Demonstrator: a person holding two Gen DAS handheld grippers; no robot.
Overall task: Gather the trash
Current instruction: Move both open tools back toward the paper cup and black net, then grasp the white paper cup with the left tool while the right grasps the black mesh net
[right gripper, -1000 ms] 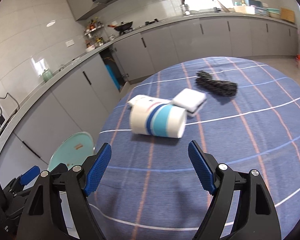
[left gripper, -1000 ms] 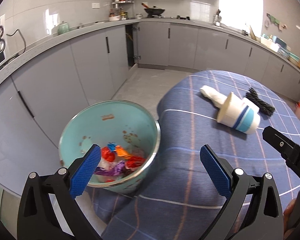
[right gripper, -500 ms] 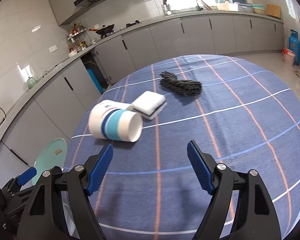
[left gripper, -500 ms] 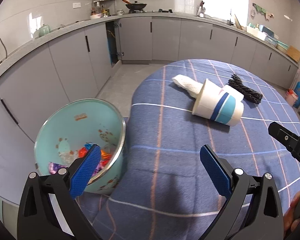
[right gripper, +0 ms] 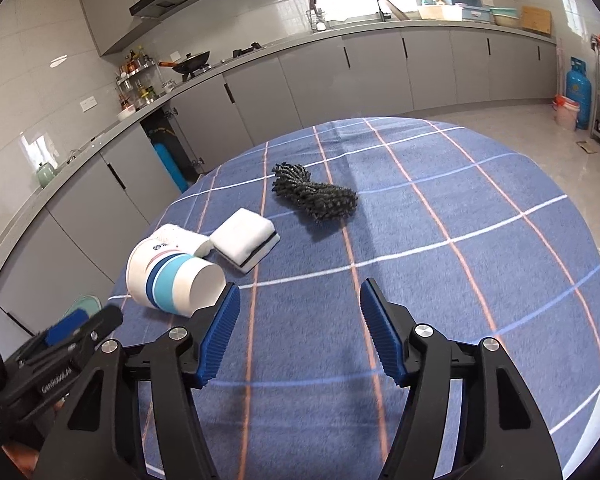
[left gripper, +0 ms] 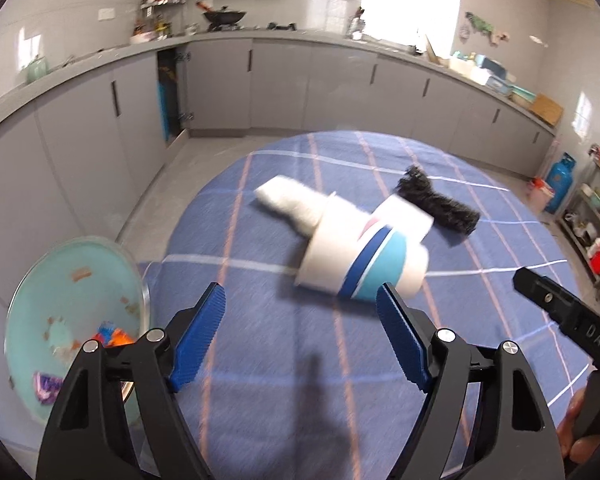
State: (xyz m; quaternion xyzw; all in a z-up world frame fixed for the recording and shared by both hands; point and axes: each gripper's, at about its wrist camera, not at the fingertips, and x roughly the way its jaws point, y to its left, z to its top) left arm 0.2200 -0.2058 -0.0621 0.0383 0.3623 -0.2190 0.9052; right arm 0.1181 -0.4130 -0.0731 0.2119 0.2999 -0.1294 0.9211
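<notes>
Swung right since the earlier frame, so that the bin point(left gripper: 76, 320) now sits at far left and the paper cup point(left gripper: 360, 256) lies just ahead of the left gripper point(left gripper: 300, 336); jaws wide apart, holding nothing. Right gripper point(right gripper: 296, 328) likewise spread and empty, above the blue checked tablecloth point(right gripper: 460, 264). Cup on its side, touching a white sponge point(right gripper: 244, 238); black scrubber point(right gripper: 314, 196) farther off. Coloured wrappers point(left gripper: 112, 336) inside the bin.

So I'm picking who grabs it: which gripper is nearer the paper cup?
Left. The left gripper, open, faces the paper cup, which lies just beyond its fingertips. The right gripper, also open, has the cup off to its left.
</notes>
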